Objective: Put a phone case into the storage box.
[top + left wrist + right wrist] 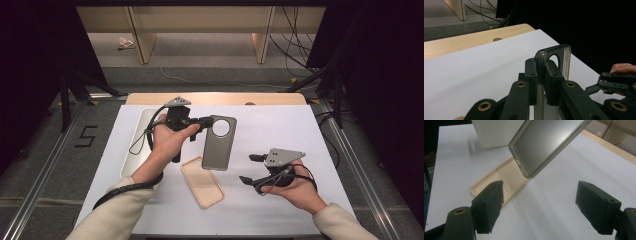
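Note:
A grey phone case (219,142) with a round camera hole hangs above the white mat, and my left gripper (202,121) is shut on its top edge. In the left gripper view the pads (532,75) clamp the case's rim (564,58). A beige phone case (202,181) lies flat on the mat below it. My right gripper (252,168) stands open to the right of both cases, with nothing between its jaws. The right gripper view has the grey case (544,142) hanging over the beige case (501,180), beyond the open gripper (539,205).
A white tray (136,145) lies at the mat's left, partly under the left hand. The white mat (280,125) covers a wooden table whose far edge (215,98) shows. Metal rails and cables run along both sides of the table.

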`<state>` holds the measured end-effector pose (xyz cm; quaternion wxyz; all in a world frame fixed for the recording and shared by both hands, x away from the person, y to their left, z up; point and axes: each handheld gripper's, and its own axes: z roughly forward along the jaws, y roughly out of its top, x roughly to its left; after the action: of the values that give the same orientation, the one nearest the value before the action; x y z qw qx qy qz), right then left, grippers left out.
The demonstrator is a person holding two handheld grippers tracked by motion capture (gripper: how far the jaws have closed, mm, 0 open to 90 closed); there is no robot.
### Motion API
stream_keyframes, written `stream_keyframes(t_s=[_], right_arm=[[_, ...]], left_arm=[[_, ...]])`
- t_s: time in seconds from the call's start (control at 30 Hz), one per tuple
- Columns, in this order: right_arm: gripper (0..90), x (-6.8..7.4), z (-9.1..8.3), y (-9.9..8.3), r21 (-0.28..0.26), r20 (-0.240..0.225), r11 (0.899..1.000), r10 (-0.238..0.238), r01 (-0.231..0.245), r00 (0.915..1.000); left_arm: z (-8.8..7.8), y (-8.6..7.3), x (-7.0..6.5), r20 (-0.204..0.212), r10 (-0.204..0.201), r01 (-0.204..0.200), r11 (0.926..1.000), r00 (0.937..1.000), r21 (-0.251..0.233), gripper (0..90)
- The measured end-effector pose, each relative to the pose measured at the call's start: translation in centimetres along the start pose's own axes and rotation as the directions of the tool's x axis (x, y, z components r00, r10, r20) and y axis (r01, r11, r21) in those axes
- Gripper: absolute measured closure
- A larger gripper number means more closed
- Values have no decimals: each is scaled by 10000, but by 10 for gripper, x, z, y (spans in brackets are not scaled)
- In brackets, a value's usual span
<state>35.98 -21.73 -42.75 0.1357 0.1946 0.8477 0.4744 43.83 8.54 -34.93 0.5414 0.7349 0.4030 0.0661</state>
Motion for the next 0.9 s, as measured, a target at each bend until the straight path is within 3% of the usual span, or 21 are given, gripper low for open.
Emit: stream_keyframes(t_s=[0.9], right_arm=[[217,-5,-6,-4,-244,341,9987,449,-441,9984]], left_arm=[[-27,4,18,-312,208,-220,9990,9993,-393,820]])
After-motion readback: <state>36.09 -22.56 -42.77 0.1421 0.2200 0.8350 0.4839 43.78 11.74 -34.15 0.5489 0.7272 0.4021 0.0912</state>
